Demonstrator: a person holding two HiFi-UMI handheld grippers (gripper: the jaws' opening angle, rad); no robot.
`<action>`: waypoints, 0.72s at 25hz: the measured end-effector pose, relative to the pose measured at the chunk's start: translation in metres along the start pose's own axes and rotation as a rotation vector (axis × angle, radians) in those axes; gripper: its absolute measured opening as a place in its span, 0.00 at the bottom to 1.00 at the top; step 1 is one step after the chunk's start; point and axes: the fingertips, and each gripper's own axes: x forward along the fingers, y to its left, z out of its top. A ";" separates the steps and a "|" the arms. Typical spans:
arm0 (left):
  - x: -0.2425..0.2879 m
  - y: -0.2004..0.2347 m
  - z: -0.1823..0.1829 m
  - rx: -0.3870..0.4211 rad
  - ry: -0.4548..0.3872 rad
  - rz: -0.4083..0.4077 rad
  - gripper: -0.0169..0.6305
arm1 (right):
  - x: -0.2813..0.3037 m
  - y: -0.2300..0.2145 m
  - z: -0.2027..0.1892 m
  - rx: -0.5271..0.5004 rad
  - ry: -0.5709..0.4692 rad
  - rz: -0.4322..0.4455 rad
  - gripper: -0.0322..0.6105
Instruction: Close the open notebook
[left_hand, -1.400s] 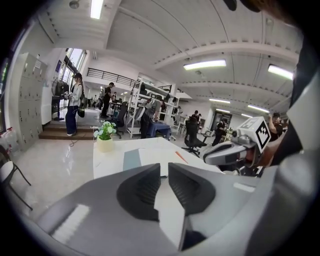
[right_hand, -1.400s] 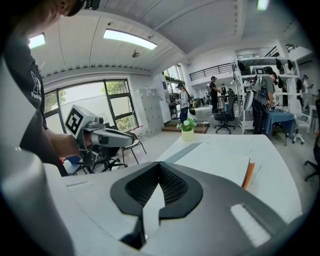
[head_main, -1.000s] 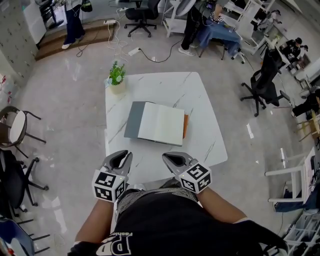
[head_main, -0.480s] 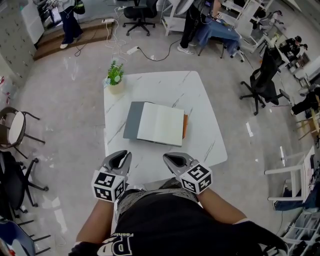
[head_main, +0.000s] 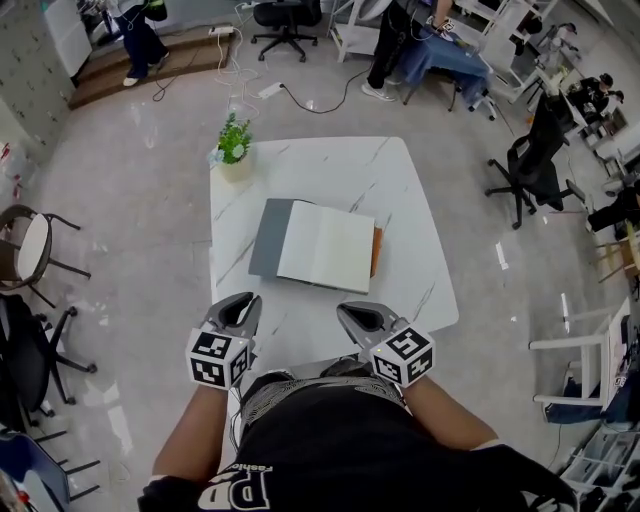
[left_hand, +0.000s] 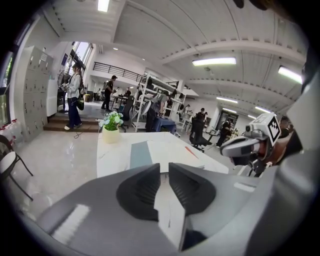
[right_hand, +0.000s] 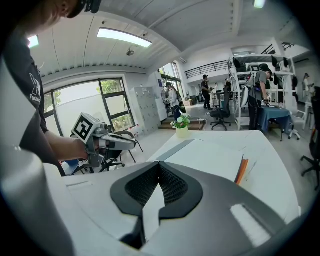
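**White marble table, notebook lying open**

White pages were shown face up on the open notebook (head_main: 318, 246), which was laid near the middle of the table (head_main: 330, 165), its grey cover spread at 9 o'clock. An orange edge (head_main: 376, 252) was seen under its 3 o'clock side. A potted plant (head_main: 233, 148) was placed at 11 o'clock from the notebook, near the table corner. The left gripper (head_main: 245, 302) was held at 7 o'clock from the notebook, its jaws parted by a narrow gap with nothing between them. The right gripper (head_main: 352, 312) was held at 5 o'clock, its jaws closed together and empty. Neither was touching the notebook.
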 end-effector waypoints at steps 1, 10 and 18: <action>0.005 0.004 -0.004 -0.011 0.007 0.001 0.20 | 0.001 -0.002 0.001 0.000 0.002 0.002 0.05; 0.051 0.047 -0.044 -0.090 0.101 0.014 0.20 | 0.003 -0.013 -0.001 -0.024 0.040 0.023 0.05; 0.074 0.076 -0.057 -0.340 0.078 0.008 0.20 | 0.005 -0.027 -0.004 -0.007 0.046 0.013 0.05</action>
